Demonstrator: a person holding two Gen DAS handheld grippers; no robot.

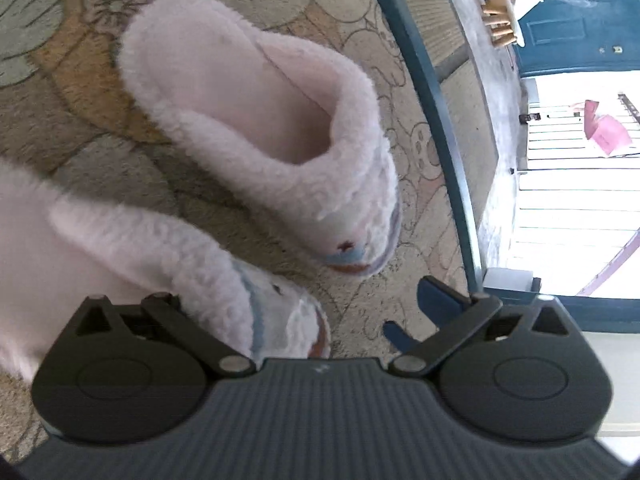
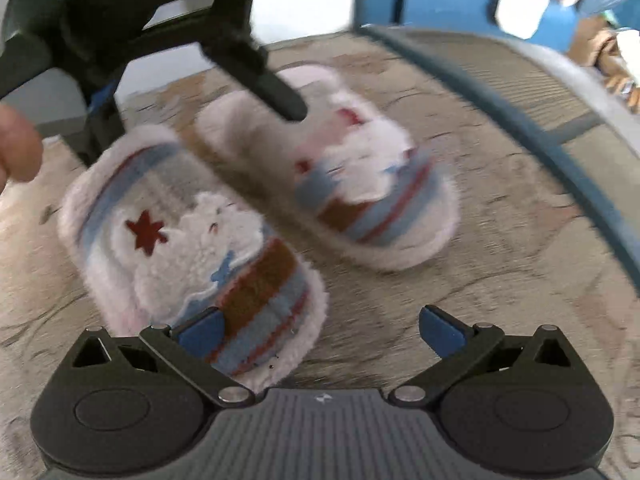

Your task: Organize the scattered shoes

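Observation:
Two pink fuzzy slippers lie side by side on a patterned rug point(image 1: 72, 80). In the left wrist view the far slipper point(image 1: 256, 120) shows its open heel, and the near slipper point(image 1: 140, 252) fills the lower left. My left gripper point(image 1: 308, 304) is open around the near slipper; its left finger is hidden behind the fleece. From the right wrist view I see the striped toes with red stars: near slipper point(image 2: 192, 240), far slipper point(image 2: 360, 184). My right gripper point(image 2: 320, 330) is open, its left pad point(image 2: 200, 332) over the near slipper's toe. The left gripper's black finger point(image 2: 276, 92) reaches between the slippers.
A blue metal frame point(image 1: 424, 92) with a mesh surface curves along the rug's right side. Beyond it are a blue door point(image 1: 568, 32) and a bright white floor. A person's hand point(image 2: 16, 148) shows at the left edge.

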